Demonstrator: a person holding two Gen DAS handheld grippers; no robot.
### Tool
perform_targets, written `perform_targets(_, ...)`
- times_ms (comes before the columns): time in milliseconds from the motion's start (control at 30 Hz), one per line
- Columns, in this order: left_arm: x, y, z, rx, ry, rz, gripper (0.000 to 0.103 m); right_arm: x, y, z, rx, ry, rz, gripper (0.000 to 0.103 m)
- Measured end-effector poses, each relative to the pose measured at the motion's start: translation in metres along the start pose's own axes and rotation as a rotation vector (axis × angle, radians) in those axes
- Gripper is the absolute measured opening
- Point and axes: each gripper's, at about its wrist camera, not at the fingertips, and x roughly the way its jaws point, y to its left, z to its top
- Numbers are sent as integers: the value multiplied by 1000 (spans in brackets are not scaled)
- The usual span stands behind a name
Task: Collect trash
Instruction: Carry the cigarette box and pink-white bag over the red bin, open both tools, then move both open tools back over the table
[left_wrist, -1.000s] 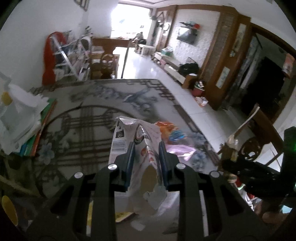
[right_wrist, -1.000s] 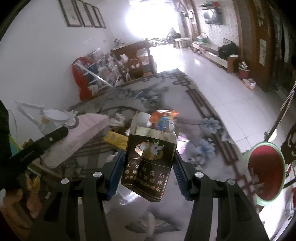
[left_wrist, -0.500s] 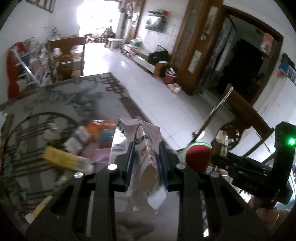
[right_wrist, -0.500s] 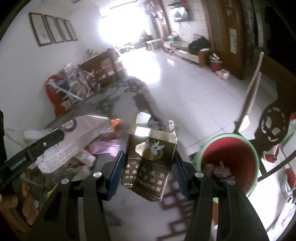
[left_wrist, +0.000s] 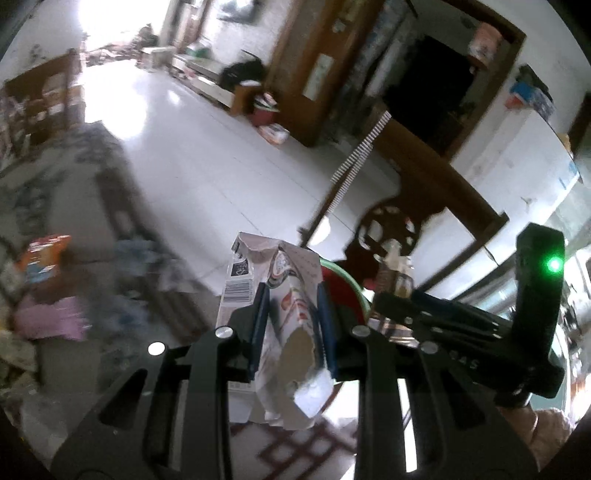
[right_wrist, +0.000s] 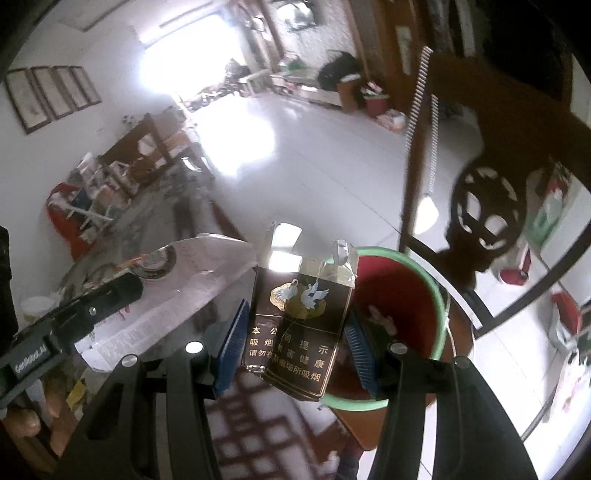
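The right gripper (right_wrist: 293, 328) clamps a dark cigarette pack (right_wrist: 299, 325) above the red bin (right_wrist: 399, 291); the left gripper (left_wrist: 291, 317) pinches a torn carton (left_wrist: 280, 295). Centre each item over the bin's opening before releasing.

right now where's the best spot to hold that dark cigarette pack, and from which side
Grip the dark brown cigarette pack across its two narrow side edges, low on the body, coming from below its bottom end. That is how the right tongs hold it now: the blue pads press flat on the firm lower sides. The torn-open top looks flimsy and would likely crush.
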Motion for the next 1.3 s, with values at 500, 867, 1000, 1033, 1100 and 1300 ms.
perform_targets(500, 0, 16, -8, 8, -8, 122, 77, 27, -34, 6, 84, 32, -21, 87)
perform_targets(867, -77, 98, -56, -83, -45, 256, 81, 37, 59, -4, 5, 95, 57, 95)
perform_targets(1000, -118, 136, -80, -57, -53, 326, 85, 45, 115, -19, -73, 131, 104, 95)
perform_targets(1033, -128, 147, -85, -44, -49, 348, 87, 49, 128, -22, -89, 146, 117, 95)
perform_targets(1100, -149, 173, -100, -17, -27, 394, 89, 55, 157, -33, -121, 174, 149, 95)
perform_targets(1300, -185, 252, -148, 57, 170, 481, 91, 62, 228, -60, -197, 217, 216, 95)
